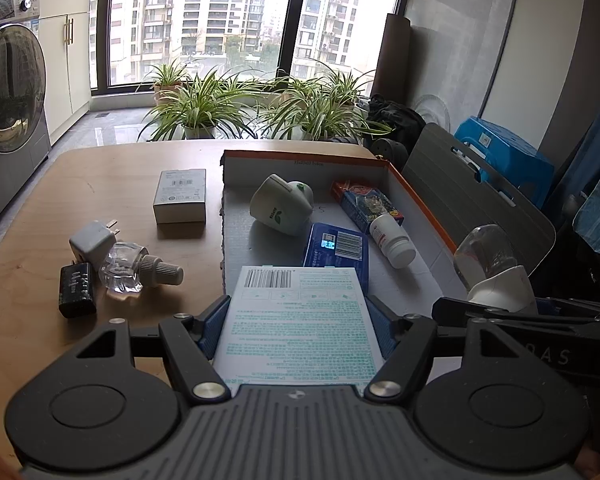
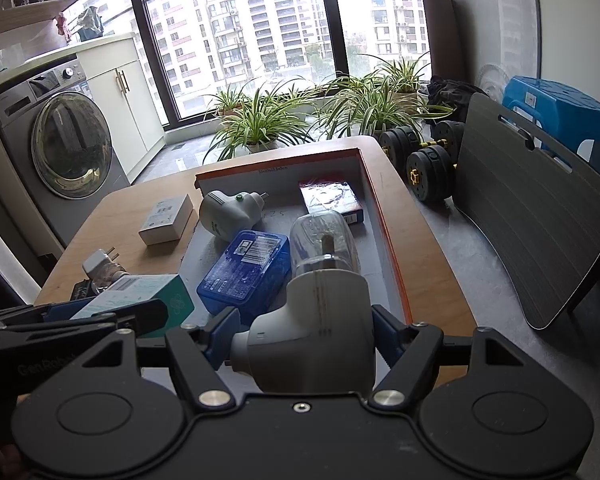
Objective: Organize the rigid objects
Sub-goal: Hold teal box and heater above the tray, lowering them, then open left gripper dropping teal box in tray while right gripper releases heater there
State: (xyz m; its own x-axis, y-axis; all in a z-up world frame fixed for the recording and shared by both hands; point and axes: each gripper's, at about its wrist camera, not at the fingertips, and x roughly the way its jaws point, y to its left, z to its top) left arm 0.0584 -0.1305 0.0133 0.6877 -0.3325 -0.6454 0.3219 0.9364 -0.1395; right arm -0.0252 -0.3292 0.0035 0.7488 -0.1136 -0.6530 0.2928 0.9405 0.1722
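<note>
My left gripper [image 1: 300, 324] is shut on a white and teal printed box [image 1: 298, 328], held over the near end of the orange-rimmed cardboard tray [image 1: 420, 200]. My right gripper [image 2: 304, 332] is shut on a white plug-in vaporizer with a clear bottle [image 2: 320, 300], held above the tray's near right part [image 2: 384, 236]. Inside the tray lie a white plug-in device [image 1: 280, 204], a blue box [image 1: 336, 252], a red and blue box [image 1: 366, 200] and a white pill bottle [image 1: 392, 240].
On the wooden table [image 1: 40, 216] left of the tray are a grey-white box [image 1: 180, 196], a white plug adapter [image 1: 92, 240], a clear refill bottle [image 1: 136, 268] and a black charger [image 1: 76, 294]. Dumbbells [image 2: 424, 160], a grey board [image 2: 532, 220] and plants stand beyond.
</note>
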